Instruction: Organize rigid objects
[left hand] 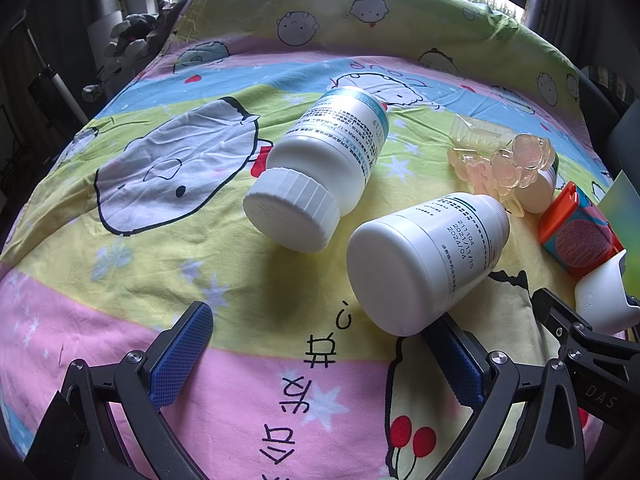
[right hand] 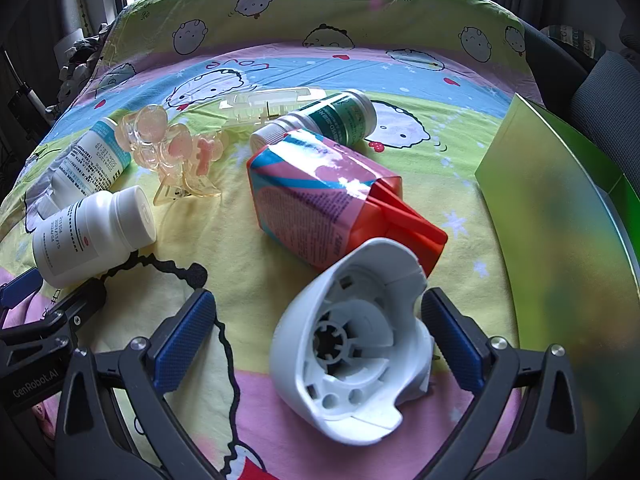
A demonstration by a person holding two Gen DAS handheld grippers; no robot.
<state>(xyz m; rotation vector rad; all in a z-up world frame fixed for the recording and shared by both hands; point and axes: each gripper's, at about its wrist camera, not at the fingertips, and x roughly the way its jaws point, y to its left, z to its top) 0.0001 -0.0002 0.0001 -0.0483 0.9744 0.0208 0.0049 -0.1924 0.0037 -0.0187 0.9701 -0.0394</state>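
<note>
Two white pill bottles lie on the cartoon bedsheet (left hand: 160,272): a large capped bottle (left hand: 316,168) and a smaller bottle (left hand: 424,260). My left gripper (left hand: 320,356) is open just in front of them, and the smaller bottle's base rests by its right finger (left hand: 456,364). My right gripper (right hand: 320,336) is open around a white plastic shell (right hand: 352,344), which lies on the sheet close to the right finger (right hand: 452,340) and apart from the left finger. Behind it lie a pink and orange carton (right hand: 332,200) and a green-labelled bottle (right hand: 332,120).
A pink translucent hair clip (right hand: 172,152) and a clear clip (right hand: 268,108) lie mid-sheet. A green box (right hand: 560,220) stands at the right edge. The small white bottle (right hand: 92,232) lies at the left, with the left gripper (right hand: 36,320) below it. Windows and dark furniture ring the bed.
</note>
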